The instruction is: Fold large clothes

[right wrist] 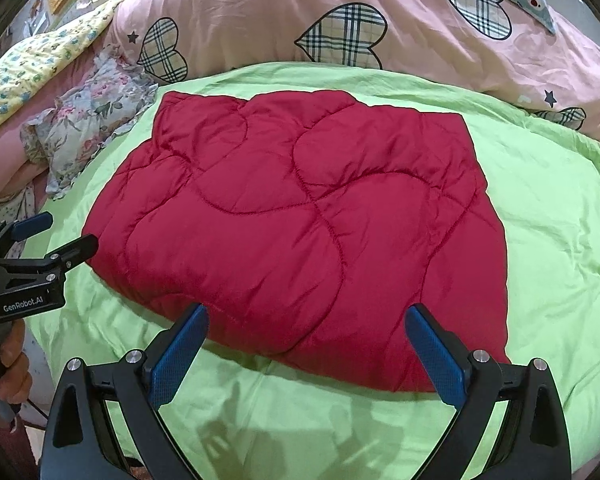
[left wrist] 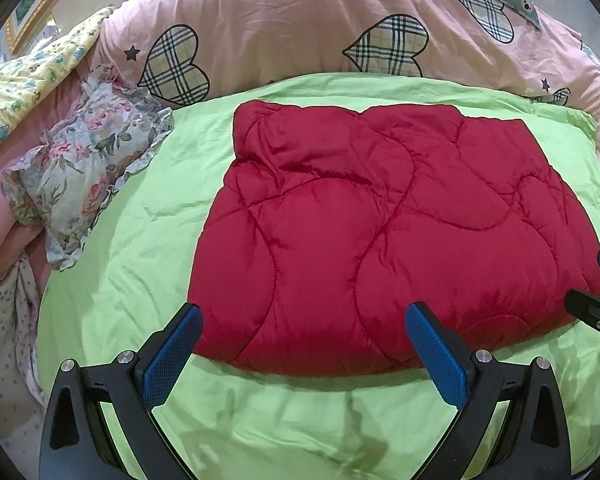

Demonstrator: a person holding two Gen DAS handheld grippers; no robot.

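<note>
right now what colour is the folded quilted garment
Deep red, clearest in the right wrist view.

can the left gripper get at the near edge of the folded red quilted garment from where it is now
Probably yes. The left gripper is open, its blue fingertips straddling the near edge of the folded red quilted garment. Only bare green sheet lies below that edge, and the right gripper stays off to the side.

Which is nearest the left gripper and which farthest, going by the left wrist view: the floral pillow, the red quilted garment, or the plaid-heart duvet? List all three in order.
Measured from the left gripper:
1. Red garment: straight ahead on the green sheet, its near edge between the open jaws.
2. Floral pillow: off to the left, beside the sheet.
3. Heart duvet: farthest, across the back, beyond the garment.
</note>
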